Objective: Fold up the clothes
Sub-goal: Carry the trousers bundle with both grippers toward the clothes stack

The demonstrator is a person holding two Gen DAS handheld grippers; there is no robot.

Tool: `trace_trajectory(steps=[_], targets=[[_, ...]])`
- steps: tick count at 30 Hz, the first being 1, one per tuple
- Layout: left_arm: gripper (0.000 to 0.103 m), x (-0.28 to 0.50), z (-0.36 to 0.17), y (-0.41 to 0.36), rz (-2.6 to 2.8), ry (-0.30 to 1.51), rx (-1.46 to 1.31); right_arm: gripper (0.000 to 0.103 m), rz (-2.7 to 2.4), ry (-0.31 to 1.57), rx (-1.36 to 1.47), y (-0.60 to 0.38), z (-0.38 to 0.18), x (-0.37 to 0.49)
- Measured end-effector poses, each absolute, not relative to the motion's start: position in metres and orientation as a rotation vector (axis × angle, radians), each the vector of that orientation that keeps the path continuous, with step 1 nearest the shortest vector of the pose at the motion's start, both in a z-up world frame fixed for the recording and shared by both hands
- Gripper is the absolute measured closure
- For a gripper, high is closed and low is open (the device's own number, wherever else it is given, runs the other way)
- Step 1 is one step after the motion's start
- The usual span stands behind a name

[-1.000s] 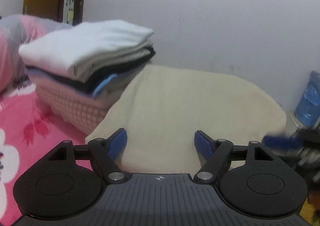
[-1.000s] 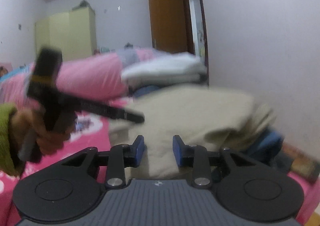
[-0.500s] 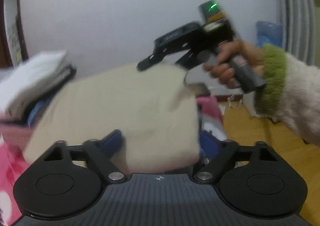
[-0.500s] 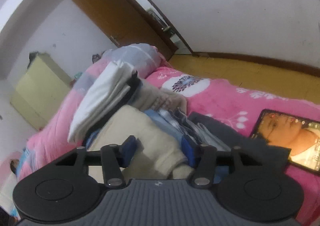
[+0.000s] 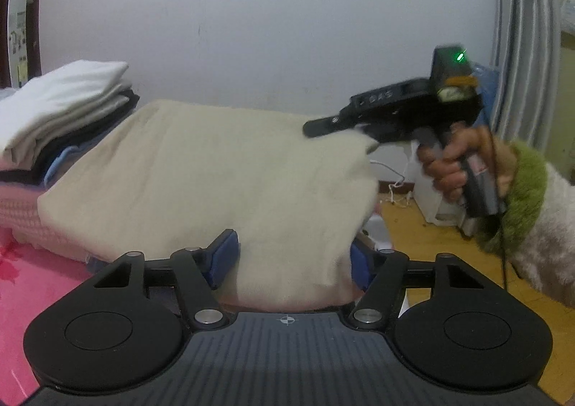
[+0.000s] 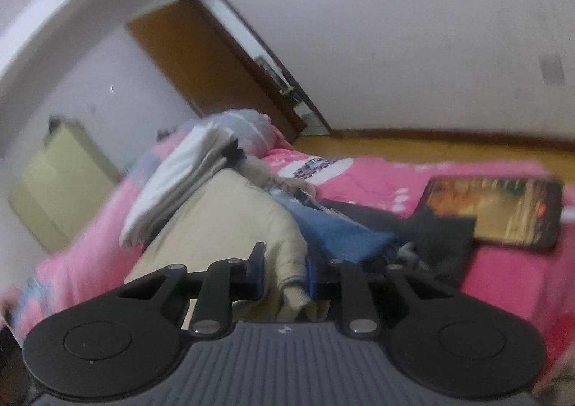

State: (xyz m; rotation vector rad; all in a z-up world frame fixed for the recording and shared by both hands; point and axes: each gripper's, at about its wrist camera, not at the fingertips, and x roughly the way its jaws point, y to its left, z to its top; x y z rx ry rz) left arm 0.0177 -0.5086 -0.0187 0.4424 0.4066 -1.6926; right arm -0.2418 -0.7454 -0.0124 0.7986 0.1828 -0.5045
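A cream folded garment (image 5: 215, 172) lies on the pink bed, leaning against a stack of folded clothes (image 5: 61, 107). My left gripper (image 5: 291, 262) has the garment's near edge between its blue pads; the jaws are closing and the cloth fills the gap. In the left wrist view a hand holds my right gripper (image 5: 323, 125) at the garment's far right corner. The right wrist view shows that gripper (image 6: 284, 273) closing on a bunched cream corner (image 6: 287, 262), its pads pressing the cloth. The stack (image 6: 179, 183) sits just behind.
A blue garment (image 6: 337, 229) and a dark one (image 6: 438, 237) lie crumpled beside the cream one on the pink bedcover (image 6: 377, 179). A lit tablet (image 6: 492, 211) rests on the bed. The yellow floor (image 5: 424, 244), a white wall and a brown door (image 6: 201, 57) surround the bed.
The left view swung right, away from the stack. The right gripper rolled onto its side and came onto the garment's far right corner. Cream cloth now fills both pairs of jaws.
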Motion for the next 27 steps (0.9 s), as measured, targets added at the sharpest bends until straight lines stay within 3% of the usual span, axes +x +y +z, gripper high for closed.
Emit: trace_trajectory(steps=[5, 10, 15, 17, 19, 27], targets=[[0.029, 0.015, -0.004, -0.483, -1.703, 0.37, 0.404, 0.07, -0.557, 0.127, 0.723, -0.736, 0.006, -0.25], [0.021, 0.038, 0.025, -0.451, -1.76, 0.354, 0.117, 0.07, -0.599, 0.03, 0.479, -0.686, 0.04, -0.26], [0.02, 0.074, 0.022, -0.515, -1.519, 0.483, 0.089, 0.07, -0.577, 0.043, 0.365, -0.648, 0.033, -0.237], [0.02, 0.092, 0.008, -0.545, -1.452, 0.563, 0.104, 0.061, -0.589, 0.092, 0.369, -0.643, 0.017, -0.225], [0.025, 0.105, -0.007, -0.568, -1.406, 0.636, 0.148, 0.06, -0.617, 0.161, 0.367, -0.643, -0.007, -0.213], [0.02, 0.064, 0.033, -0.59, -1.453, 0.42, 0.349, 0.06, -0.615, 0.133, 0.314, -0.639, -0.012, -0.217]])
